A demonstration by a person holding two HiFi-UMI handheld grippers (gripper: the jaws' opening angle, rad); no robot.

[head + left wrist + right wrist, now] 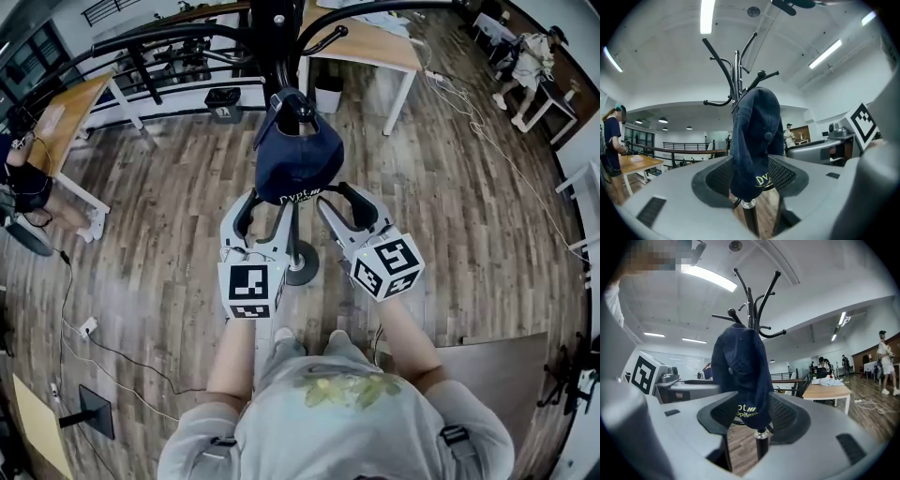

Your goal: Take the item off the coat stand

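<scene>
A navy cap [298, 159] with pale lettering hangs on an arm of the black coat stand [294, 236], over its pole. In the head view both grippers are raised just below the cap, the left gripper [264, 214] left of the pole and the right gripper [347, 208] right of it. In the left gripper view the cap [757, 140] droops between the open jaws of the left gripper [750, 178], and the pads do not press on it. From the right gripper view the cap [740, 366] likewise hangs between the spread jaws of the right gripper [752, 416].
The stand's round base [305, 274] rests on the wood floor by the person's feet. Wooden tables [366, 42] and a dark bin [223, 101] stand behind it. A seated person [23, 183] is at the left. Cables [70, 319] run across the floor.
</scene>
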